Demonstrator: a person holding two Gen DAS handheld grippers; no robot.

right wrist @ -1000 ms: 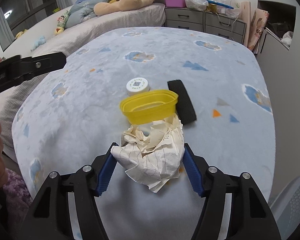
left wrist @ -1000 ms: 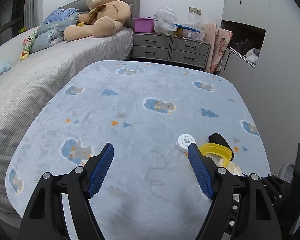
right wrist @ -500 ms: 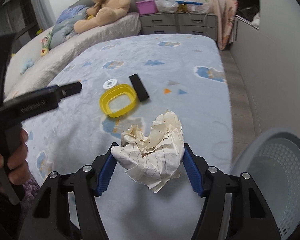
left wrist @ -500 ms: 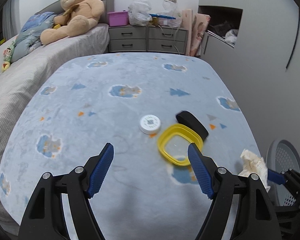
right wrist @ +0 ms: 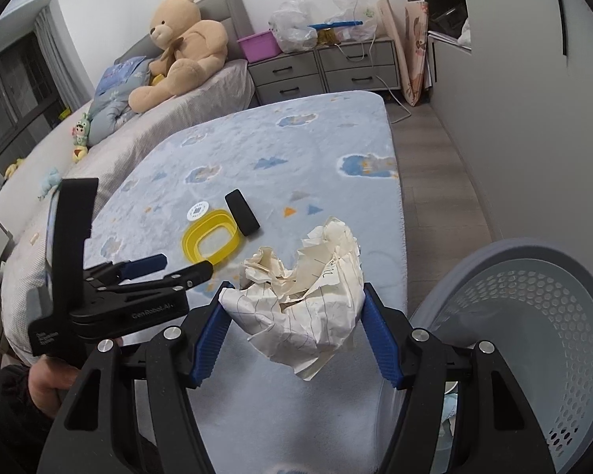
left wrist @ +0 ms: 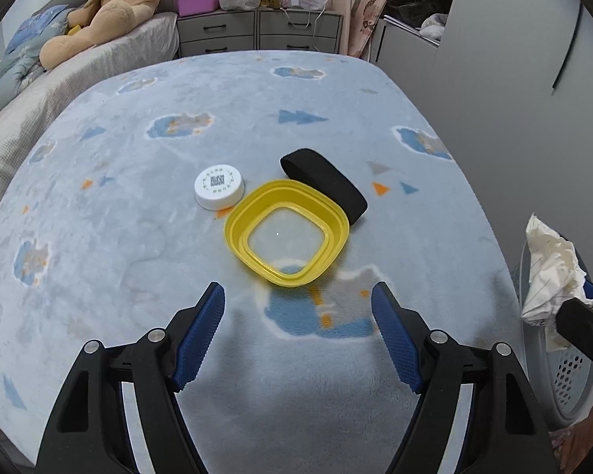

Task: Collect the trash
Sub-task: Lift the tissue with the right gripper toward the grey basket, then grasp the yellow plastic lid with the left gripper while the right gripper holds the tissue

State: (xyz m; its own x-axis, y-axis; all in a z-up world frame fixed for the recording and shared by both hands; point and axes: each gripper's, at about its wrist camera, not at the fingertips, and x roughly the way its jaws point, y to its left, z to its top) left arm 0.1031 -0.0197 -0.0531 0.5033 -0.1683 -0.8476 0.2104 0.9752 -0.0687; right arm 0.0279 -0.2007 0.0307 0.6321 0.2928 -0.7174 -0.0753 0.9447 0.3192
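My right gripper (right wrist: 296, 328) is shut on a crumpled ball of lined paper (right wrist: 304, 296), held above the blanket's near right edge beside a grey perforated bin (right wrist: 533, 316). The same paper (left wrist: 549, 272) shows at the right edge of the left wrist view. My left gripper (left wrist: 298, 324) is open and empty, hovering just short of a yellow square container (left wrist: 286, 233). A white round cap (left wrist: 219, 186) lies left of the container and a black oblong pad (left wrist: 324, 183) lies behind it. From the right wrist view the left gripper (right wrist: 178, 266) points at the yellow container (right wrist: 211, 243).
The items lie on a blue patterned blanket (left wrist: 138, 237). A bed with a teddy bear (right wrist: 178, 51) runs along the left. Grey drawers (right wrist: 328, 71) with bags stand at the back. A grey wall and wood floor (right wrist: 435, 181) lie to the right.
My right gripper carried the paper ball off the blanket rightward to beside the bin. My left gripper moved right and down, closer to the yellow container.
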